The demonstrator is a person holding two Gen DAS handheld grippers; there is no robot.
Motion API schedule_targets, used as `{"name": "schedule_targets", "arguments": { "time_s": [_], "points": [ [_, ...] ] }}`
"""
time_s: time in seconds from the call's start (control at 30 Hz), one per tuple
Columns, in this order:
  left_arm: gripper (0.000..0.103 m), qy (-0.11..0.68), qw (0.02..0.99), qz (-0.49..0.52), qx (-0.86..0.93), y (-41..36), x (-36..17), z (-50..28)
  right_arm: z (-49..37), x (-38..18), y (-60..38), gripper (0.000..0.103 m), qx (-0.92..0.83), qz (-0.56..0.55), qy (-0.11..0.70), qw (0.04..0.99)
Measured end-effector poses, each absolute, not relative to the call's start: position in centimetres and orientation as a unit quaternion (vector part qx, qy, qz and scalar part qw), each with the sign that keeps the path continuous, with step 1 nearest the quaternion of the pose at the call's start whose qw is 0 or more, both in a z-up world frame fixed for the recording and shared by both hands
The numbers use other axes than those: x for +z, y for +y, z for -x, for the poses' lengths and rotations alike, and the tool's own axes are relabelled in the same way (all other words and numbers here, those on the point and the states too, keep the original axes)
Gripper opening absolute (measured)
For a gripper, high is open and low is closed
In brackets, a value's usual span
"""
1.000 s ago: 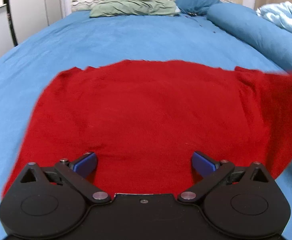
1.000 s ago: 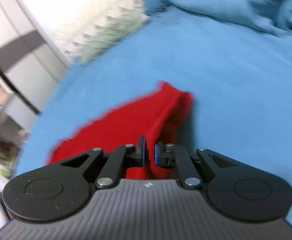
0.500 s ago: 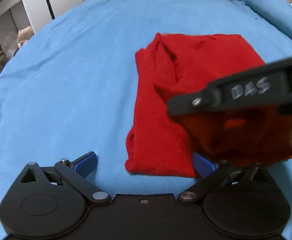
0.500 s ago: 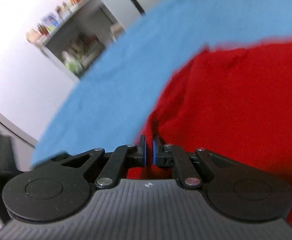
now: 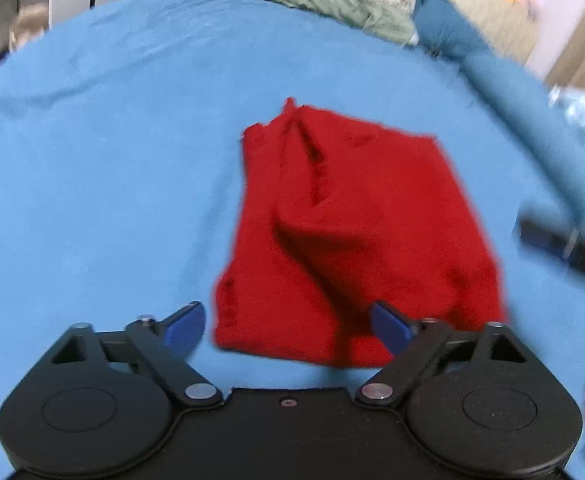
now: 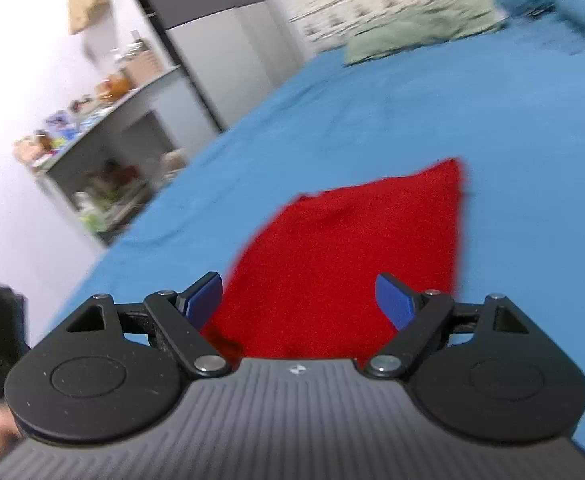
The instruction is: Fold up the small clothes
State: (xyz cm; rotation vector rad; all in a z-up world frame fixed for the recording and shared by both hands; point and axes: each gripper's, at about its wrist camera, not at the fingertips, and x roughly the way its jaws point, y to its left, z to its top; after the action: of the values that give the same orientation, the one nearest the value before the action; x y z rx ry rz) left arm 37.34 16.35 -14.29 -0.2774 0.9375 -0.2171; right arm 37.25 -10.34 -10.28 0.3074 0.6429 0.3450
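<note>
we see the red knitted garment (image 5: pixel 348 236) lying folded into a rough rectangle on the blue bedsheet (image 5: pixel 104 168), with a raised crease running down its near half. our left tool (image 5: pixel 288 326) hangs over the garment's near edge with its blue fingers (image 5: pixel 184 324) spread wide, holding nothing. our right tool (image 6: pixel 298 298) is likewise wide apart and empty, looking along the red cloth (image 6: pixel 356 248) from its other side. at the head of the bed lie a green pillow (image 5: pixel 332 0) and a blue bolster (image 5: pixel 540 120); a cluttered shelf (image 6: pixel 96 152) stands by the wall.
</note>
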Motion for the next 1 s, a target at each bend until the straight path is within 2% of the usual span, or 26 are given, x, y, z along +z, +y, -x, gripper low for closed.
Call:
{"name": "schedule_targets", "arguments": {
  "time_s": [0.1,0.2,0.27,0.33,0.5,0.7,0.77,0.83,0.9,0.97,1.0],
  "points": [
    [0.088,0.434,0.874,0.165,-0.139,15.5,-13.2,-37.2,-34.1,-11.8,-11.0,0.099,0.127,-0.126,0.318,0.931],
    [0.089,0.432,0.88,0.143,-0.138,14.1,-13.1,-37.7,-31.6,-13.5,-11.6,0.099,0.11,-0.125,0.322,0.932],
    [0.087,0.444,0.879,0.124,-0.122,13.3,-13.8,-38.1,-30.8,-14.8,-10.9,0.099,0.102,-0.11,0.325,0.934],
    [0.08,0.445,0.882,0.112,-0.109,12.9,-13.5,-37.9,-30.0,-15.7,-10.2,0.099,0.093,-0.081,0.328,0.936],
    [0.081,0.398,0.904,0.117,-0.103,14.3,-11.6,-37.6,-29.7,-16.8,-9.0,0.099,0.087,-0.051,0.324,0.941],
    [0.08,0.423,0.888,0.123,-0.135,13.6,-12.9,-38.4,-30.3,-17.0,-9.1,0.099,0.087,-0.074,0.32,0.941],
    [0.073,0.43,0.884,0.129,-0.133,13.3,-13.8,-38.8,-30.5,-16.8,-9.1,0.099,0.087,-0.074,0.321,0.94],
    [0.06,0.437,0.879,0.142,-0.129,13.1,-14.5,-39.1,-30.6,-16.9,-8.9,0.099,0.088,-0.072,0.322,0.94],
    [0.053,0.429,0.882,0.154,-0.12,13.0,-14.9,-39.3,-30.6,-17.0,-8.8,0.099,0.088,-0.067,0.324,0.94],
    [0.036,0.421,0.885,0.164,-0.111,13.1,-15.2,-39.6,-30.5,-17.1,-8.8,0.099,0.087,-0.066,0.325,0.94],
    [0.017,0.418,0.886,0.171,-0.106,13.2,-15.4,-39.8,-30.6,-17.2,-8.7,0.099,0.086,-0.066,0.326,0.939]
  ]
}}
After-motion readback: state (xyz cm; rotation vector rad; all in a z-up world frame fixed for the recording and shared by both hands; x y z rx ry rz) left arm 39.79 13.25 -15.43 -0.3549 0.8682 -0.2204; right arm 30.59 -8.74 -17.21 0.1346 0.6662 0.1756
